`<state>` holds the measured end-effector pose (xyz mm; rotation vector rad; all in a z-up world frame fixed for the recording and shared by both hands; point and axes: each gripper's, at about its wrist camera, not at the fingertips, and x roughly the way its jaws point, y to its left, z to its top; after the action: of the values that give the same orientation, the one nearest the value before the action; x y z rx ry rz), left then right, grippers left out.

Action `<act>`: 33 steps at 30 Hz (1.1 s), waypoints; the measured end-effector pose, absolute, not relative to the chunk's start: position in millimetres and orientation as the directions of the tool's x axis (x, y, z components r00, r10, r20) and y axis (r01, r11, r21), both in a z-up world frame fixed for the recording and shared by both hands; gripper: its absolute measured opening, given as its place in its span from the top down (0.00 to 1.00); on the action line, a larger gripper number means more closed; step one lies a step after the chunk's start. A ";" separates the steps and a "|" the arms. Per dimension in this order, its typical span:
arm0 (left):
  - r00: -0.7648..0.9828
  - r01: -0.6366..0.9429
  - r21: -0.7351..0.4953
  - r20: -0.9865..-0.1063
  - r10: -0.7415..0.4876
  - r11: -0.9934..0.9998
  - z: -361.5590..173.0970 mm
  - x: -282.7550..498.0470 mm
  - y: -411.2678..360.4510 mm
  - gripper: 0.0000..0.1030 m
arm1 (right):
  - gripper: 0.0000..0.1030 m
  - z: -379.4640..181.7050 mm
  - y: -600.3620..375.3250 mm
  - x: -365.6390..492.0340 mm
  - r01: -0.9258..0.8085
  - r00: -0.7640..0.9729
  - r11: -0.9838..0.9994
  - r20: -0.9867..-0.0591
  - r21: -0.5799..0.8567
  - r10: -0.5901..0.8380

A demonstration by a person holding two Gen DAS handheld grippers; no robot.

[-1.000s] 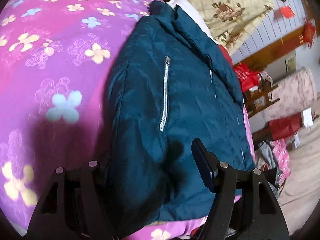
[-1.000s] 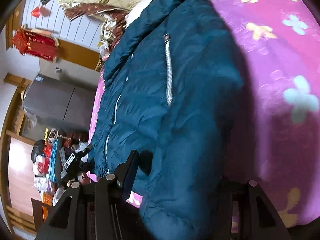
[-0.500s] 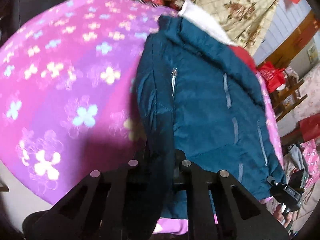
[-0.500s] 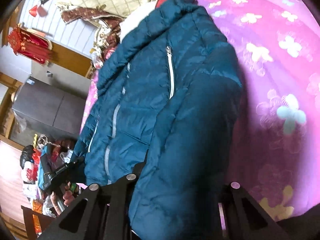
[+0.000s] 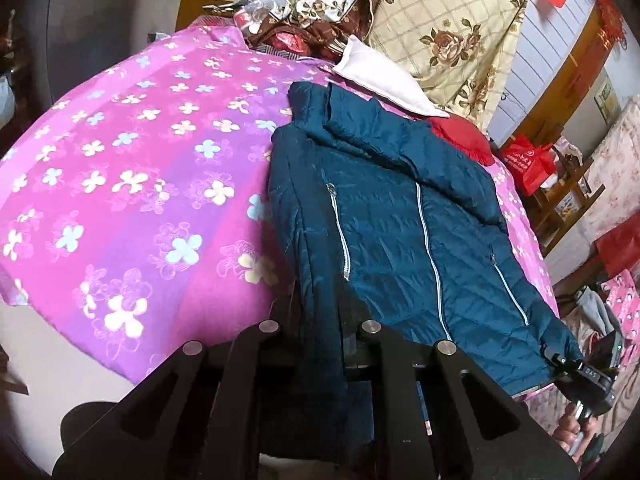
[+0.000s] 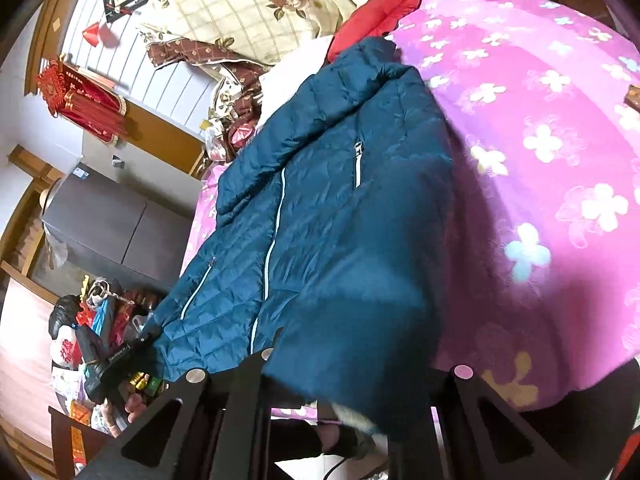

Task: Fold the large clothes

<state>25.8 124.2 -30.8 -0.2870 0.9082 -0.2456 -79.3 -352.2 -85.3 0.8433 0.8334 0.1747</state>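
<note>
A dark teal quilted jacket (image 5: 400, 220) with silver zips lies front up on a pink flowered bedspread (image 5: 132, 184). My left gripper (image 5: 320, 344) is shut on the jacket's lower left hem, which hangs between its jaws. The other gripper (image 5: 588, 376) shows at the far lower right corner of the jacket. In the right wrist view the jacket (image 6: 320, 220) drapes over my right gripper (image 6: 352, 380), shut on its lower corner; the cloth hides the fingertips. The left gripper (image 6: 116, 356) shows at the opposite hem corner.
A white pillow (image 5: 384, 80) and a red cloth (image 5: 460, 136) lie by the collar, with a floral quilt (image 5: 440, 32) behind. A grey cabinet (image 6: 116, 224) and cluttered shelves (image 5: 560, 196) stand beside the bed. The bedspread (image 6: 540, 140) spreads wide beside the jacket.
Both grippers closed on the jacket's bottom hem and pulled back and up. The jacket now lies spread flatter, with more of the bed and room in view.
</note>
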 end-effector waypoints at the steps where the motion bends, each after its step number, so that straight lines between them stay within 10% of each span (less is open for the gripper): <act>1: 0.596 0.084 -0.351 -0.732 -0.330 0.932 -29.0 22.2 126.4 0.92 | 0.87 -82.7 -353.5 -82.4 0.172 0.683 0.672 -0.579 0.720 0.446; 19: 0.561 0.066 -0.388 -0.747 -0.356 0.919 -59.4 23.7 126.1 0.89 | 0.90 -91.0 -353.5 -78.1 0.207 0.646 0.747 -0.662 0.632 0.381; 25: 0.531 0.041 -0.444 -0.749 -0.396 0.895 -84.5 17.6 131.7 0.70 | 0.87 -110.1 -360.8 -77.0 0.260 0.615 0.727 -0.689 0.636 0.383; 33: 0.546 -0.028 -0.564 -0.700 -0.460 0.825 -98.7 12.3 170.1 0.54 | 0.56 -125.5 -377.5 -86.3 0.322 0.629 0.665 -0.677 0.674 0.381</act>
<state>12.3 170.1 -98.7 -0.5632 0.9705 -0.2729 -86.3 -377.5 -125.5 0.8749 0.9210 0.0398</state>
